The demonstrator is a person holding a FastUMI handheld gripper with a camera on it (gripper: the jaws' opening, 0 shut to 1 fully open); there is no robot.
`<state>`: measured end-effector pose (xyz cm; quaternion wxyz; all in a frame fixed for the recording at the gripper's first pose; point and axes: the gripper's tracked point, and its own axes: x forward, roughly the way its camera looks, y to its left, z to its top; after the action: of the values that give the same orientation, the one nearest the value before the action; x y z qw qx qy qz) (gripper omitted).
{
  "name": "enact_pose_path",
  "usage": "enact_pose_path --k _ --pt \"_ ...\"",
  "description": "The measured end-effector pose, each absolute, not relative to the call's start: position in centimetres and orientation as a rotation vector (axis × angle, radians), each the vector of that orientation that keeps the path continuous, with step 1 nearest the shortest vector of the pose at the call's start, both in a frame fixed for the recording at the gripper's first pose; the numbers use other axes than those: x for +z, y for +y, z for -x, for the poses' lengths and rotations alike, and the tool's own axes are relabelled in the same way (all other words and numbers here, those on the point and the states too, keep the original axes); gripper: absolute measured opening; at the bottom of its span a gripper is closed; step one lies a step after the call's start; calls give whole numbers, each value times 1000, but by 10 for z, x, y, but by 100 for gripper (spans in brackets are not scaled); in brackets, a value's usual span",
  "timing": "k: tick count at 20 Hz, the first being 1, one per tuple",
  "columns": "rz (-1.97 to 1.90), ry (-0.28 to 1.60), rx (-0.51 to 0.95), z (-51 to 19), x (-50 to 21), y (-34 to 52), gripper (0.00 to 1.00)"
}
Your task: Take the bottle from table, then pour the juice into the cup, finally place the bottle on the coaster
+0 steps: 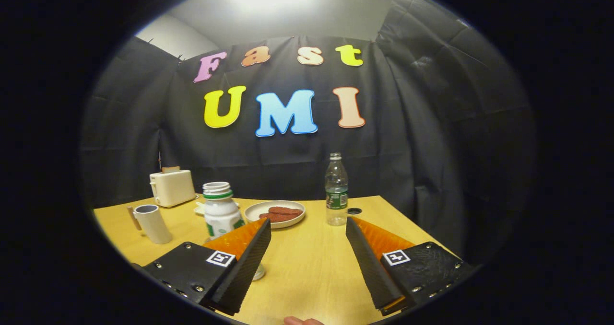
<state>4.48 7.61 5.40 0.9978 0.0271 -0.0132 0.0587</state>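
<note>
A white bottle with a green band and no cap stands upright on the wooden table, just beyond my left finger, which hides its base. To its left stands a pale cup with a handle. My gripper is open, with only bare table between its fingers. A pale round edge peeks out beside the left finger; I cannot tell what it is.
A clear water bottle stands beyond the right finger, next to a small dark hole in the table. A plate of reddish food sits mid-table. A cream toaster is at the far left. A person's fingertip shows below.
</note>
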Motion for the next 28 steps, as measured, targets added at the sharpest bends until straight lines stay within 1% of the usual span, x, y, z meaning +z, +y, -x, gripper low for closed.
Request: enact_pose_path --k 6,10,14,19,21,28 --pt "-6 -1 182 -28 47 140 96" --pt "6 4 163 -40 40 161 96" --pt "-20 30 71 -60 29 169 96" --pt "-40 61 6 -82 14 182 96" --pt "-34 71 -44 -91 8 177 96" --pt "-40 102 -129 -112 -6 171 96"
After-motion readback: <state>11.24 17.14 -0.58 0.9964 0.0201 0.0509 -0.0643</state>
